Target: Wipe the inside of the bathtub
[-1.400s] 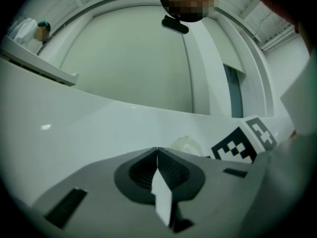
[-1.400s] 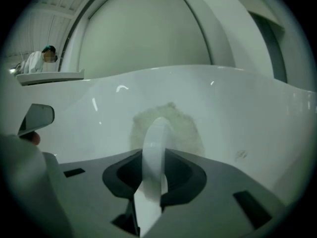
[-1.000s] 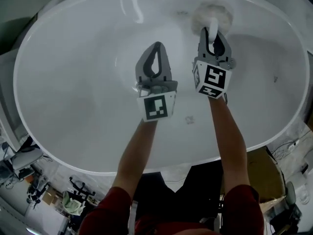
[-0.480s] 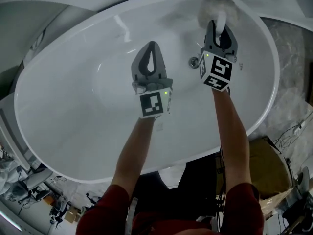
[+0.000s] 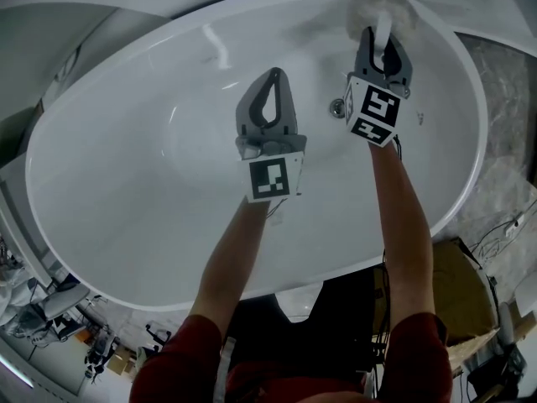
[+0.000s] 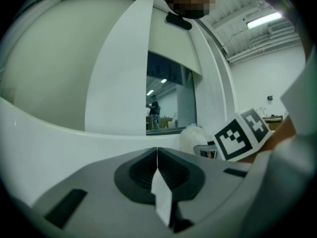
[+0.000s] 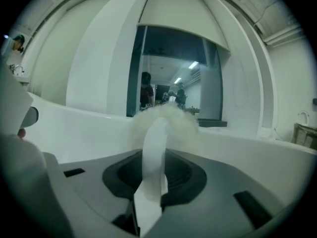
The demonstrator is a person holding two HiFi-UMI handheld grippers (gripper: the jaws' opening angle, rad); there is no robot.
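A white oval bathtub (image 5: 101, 183) fills the head view. My right gripper (image 5: 383, 39) is shut on the white handle (image 7: 153, 152) of a fluffy white duster (image 5: 377, 11), whose head presses against the tub's far inner wall near the rim. The duster head (image 7: 166, 123) shows beyond the jaws in the right gripper view. My left gripper (image 5: 269, 86) hovers over the tub's middle, jaws shut with nothing between them. In the left gripper view the left gripper (image 6: 157, 155) faces the tub wall, with the duster (image 6: 190, 138) to its right.
A metal drain (image 5: 337, 107) sits on the tub floor between the two grippers. Marbled floor (image 5: 512, 141) lies right of the tub. A cardboard box (image 5: 457, 288) and cables lie near the person's right side. A dark window opening (image 7: 168, 73) stands beyond the tub.
The view tilted and shifted across the tub. The right gripper with the duster moved slightly up and right along the far wall; the left gripper kept its place over the middle.
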